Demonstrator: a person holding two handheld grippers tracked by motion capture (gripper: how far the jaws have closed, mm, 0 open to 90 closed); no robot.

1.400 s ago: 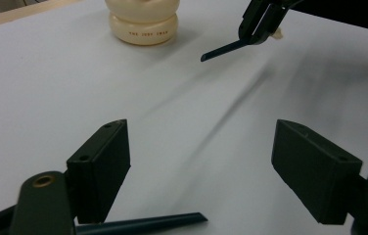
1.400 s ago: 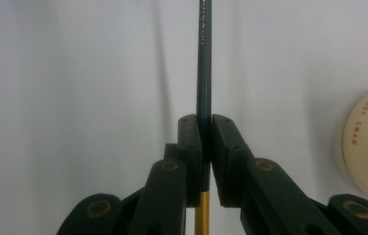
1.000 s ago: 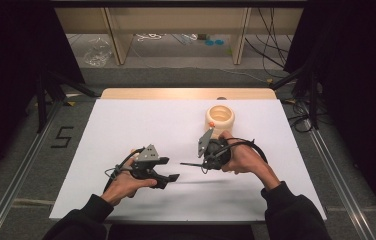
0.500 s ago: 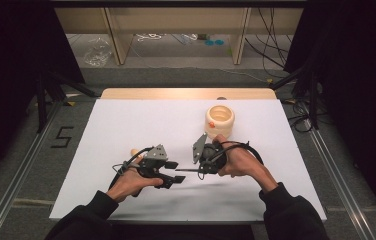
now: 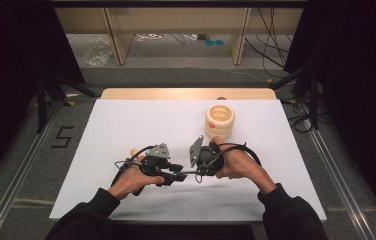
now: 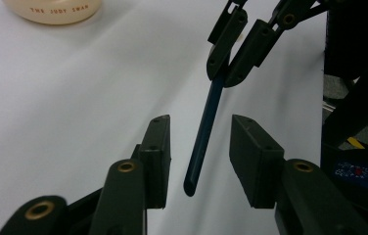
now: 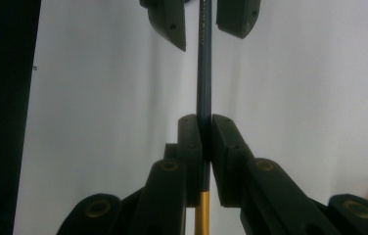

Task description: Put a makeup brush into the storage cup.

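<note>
Two grippers on one pencil (image 6: 204, 132); right gripper (image 7: 205, 147) pinches it at mid-shaft, held above the white table (image 5: 126, 125); left gripper (image 6: 199, 161) jaws have just been closing around the free end, pads not touching yet; handover looks imminent; cream holder (image 5: 219, 121) stands well apart.

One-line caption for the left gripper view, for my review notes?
Left hand-held gripper, jaws closing but not yet touching, flanks the free end of a dark blue pencil clamped by the right hand-held gripper.

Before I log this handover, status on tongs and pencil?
Right tongs shut on pencil. Left tongs closing around its free end, pads not touching. Nothing in the way.
</note>
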